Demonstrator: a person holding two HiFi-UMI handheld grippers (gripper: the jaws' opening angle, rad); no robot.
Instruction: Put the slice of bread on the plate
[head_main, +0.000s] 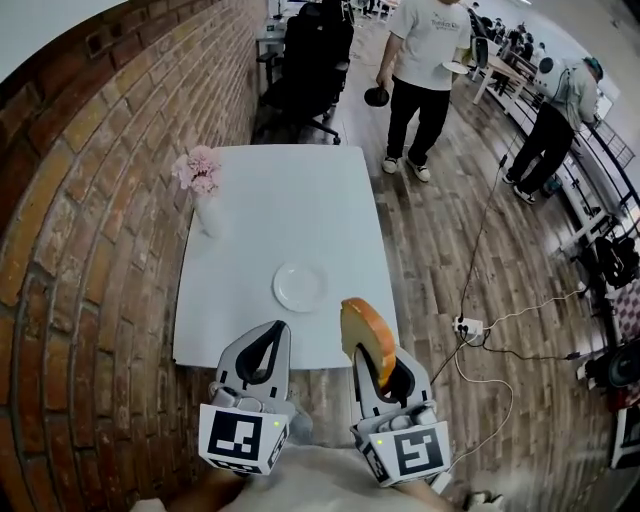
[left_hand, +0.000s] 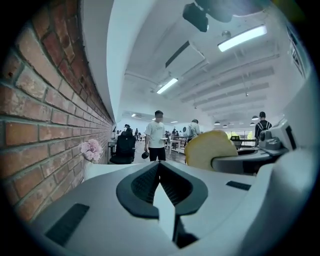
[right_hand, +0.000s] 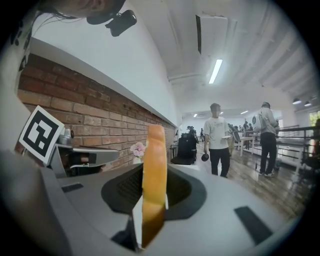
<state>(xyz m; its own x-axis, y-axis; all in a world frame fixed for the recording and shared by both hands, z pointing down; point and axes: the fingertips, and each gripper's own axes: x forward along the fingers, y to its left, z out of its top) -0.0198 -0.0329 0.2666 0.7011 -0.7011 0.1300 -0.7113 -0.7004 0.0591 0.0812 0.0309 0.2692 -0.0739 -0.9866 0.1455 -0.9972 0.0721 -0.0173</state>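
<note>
Right claw (head_main: 372, 362) is pinching the slice of bread (head_main: 362, 335), folks. Its own view shows the two jaws clamped on the flat faces, with the slice standing on edge, golden crust running up the front and the top poking well clear of the tips. Left claw (head_main: 272, 340) carries nothing, its jaws pressed together tip to tip, and it hangs just beside the right one at about the same height, both markers cubes low in the head view. The bread is up in the air over the near right corner of the white worktop (head_main: 280, 200), touching nothing but the jaws. The plate (head_main: 299, 286), round and white, sits bare on the worktop a little beyond the two claws, closer to the near edge than the far one, and the slice is near it but not over it. Further along, by the brick wall (head_main: 90, 200), stands a white vase of pink flowers (head_main: 200, 175), well apart from the plate. Off past the far end there's a black chair (head_main: 315, 60) and a person in a white shirt (head_main: 425, 60) on the wooden floor, and a power strip (head_main: 468, 327) lies on the boards to the right of the worktop.
</note>
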